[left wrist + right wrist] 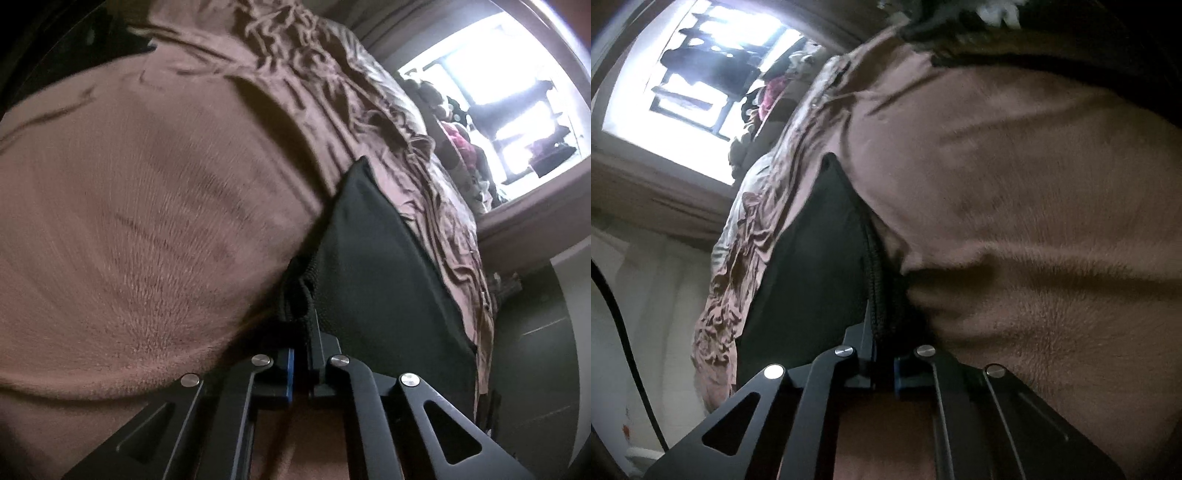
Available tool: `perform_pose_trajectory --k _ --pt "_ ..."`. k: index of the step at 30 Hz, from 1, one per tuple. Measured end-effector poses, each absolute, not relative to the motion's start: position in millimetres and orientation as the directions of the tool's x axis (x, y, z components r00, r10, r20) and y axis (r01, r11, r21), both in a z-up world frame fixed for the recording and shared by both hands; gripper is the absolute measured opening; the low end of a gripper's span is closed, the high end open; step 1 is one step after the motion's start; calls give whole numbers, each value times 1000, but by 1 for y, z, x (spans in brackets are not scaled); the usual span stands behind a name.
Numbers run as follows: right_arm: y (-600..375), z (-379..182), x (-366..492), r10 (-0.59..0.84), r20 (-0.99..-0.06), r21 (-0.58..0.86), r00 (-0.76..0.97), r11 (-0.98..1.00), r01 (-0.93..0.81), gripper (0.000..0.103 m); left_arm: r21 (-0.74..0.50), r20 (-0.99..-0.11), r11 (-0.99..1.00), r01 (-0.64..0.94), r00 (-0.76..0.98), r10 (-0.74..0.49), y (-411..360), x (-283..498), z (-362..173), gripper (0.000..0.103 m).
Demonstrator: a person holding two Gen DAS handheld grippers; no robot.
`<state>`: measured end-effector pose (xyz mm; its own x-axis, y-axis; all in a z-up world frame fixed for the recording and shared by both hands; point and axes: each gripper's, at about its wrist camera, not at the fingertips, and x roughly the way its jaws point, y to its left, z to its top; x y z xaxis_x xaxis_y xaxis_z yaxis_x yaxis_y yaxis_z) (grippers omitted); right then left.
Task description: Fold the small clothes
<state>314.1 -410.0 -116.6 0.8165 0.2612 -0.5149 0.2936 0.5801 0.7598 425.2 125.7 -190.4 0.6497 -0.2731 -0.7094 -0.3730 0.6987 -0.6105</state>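
A small dark green-black garment (384, 266) hangs stretched over a brown fleece blanket (147, 206). My left gripper (306, 332) is shut on the garment's ribbed edge at its lower left corner. In the right wrist view the same garment (820, 266) hangs as a flat dark panel, and my right gripper (882, 332) is shut on its ribbed hem. Both views are tilted sideways. The cloth between the jaws hides the fingertips.
The brown blanket (1015, 206) covers a bed with crumpled folds along its edge (369, 110). A bright window (509, 88) with a pile of mixed clothes (461, 147) lies beyond. A black cable (624, 332) runs by a pale wall.
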Motion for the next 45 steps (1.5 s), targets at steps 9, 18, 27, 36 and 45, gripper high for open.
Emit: perform_pose_trajectory --k 9,18,27,36,45 --pt "-394 -91 288 237 -564 716 791 618 326 1 -610 -691 718 -336 670 -273 126 399 -153 4" --pt "-407 -80 261 256 -599 693 759 641 331 1 -637 -688 690 -345 658 -306 131 358 -151 4" --pt "-400 -72 243 228 -644 624 730 709 329 1 -618 -698 714 -327 647 -308 133 336 -162 4" --pt "-398 -79 248 198 -724 556 661 734 390 29 -632 -727 674 -383 594 -344 134 335 -202 11" --pt "-392 -18 232 79 -681 475 728 804 357 62 -664 -705 638 -390 612 -359 132 336 -212 49"
